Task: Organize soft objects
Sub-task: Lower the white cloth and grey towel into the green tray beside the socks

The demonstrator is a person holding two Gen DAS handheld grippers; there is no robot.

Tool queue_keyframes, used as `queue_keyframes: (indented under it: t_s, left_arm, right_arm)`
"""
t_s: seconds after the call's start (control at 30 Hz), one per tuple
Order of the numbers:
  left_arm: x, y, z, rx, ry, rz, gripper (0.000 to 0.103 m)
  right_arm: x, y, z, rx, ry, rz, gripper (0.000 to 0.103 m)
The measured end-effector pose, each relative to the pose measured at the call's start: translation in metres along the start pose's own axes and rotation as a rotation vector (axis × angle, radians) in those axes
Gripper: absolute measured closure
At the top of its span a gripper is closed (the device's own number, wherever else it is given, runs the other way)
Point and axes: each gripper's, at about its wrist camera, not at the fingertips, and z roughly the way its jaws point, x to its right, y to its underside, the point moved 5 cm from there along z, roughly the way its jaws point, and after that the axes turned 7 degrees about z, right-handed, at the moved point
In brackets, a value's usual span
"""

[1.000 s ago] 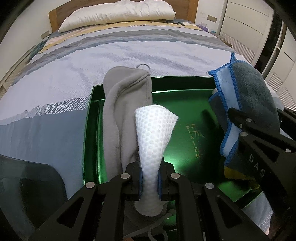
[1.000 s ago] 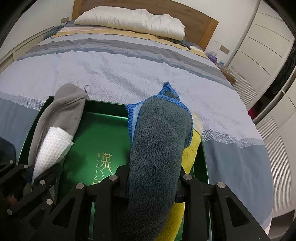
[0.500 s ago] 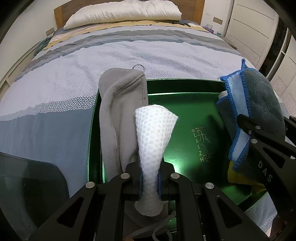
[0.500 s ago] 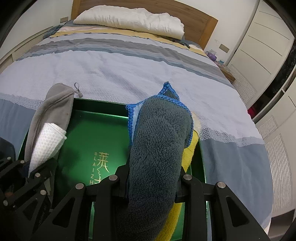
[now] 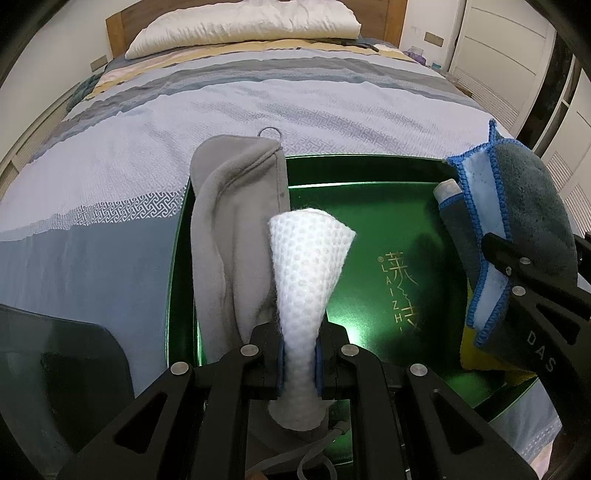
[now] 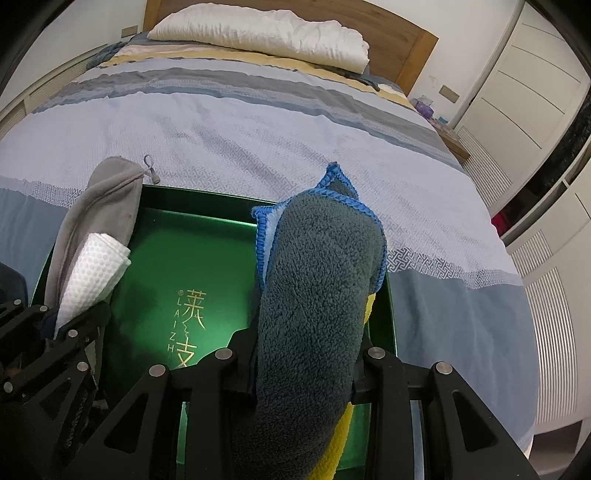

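Observation:
A green tray (image 5: 369, 177) (image 6: 207, 236) with gold lettering lies on the bed. My left gripper (image 5: 298, 363) is shut on a rolled white dimpled cloth (image 5: 308, 269) (image 6: 92, 273), over the tray's left side. A grey fleece cloth (image 5: 236, 229) (image 6: 103, 206) with a small loop lies along the tray's left rim beside it. My right gripper (image 6: 304, 373) is shut on a thick dark grey towel with blue stitched edging (image 6: 317, 295) (image 5: 524, 221), above the tray's right side. A yellow cloth (image 6: 340, 435) (image 5: 487, 362) lies under that towel in the tray.
The bed (image 5: 258, 96) has a striped blue and grey cover with a white pillow (image 6: 266, 33) at the wooden headboard. White cupboard doors (image 6: 524, 74) stand to the right. A dark object (image 5: 62, 369) sits at the lower left.
The left wrist view has shifted a little, so the tray and the right gripper's towel sit further right. Both grips are unchanged.

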Motion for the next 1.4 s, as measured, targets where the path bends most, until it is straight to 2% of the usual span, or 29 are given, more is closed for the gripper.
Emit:
queue_keyframes:
  t_s: [1.4]
  left_arm:
    - [-0.007,0.001,-0.006,0.000,0.000,-0.021,0.093]
  right_arm:
    - [-0.002,0.000,-0.009,0.003,-0.007,0.001,0.068]
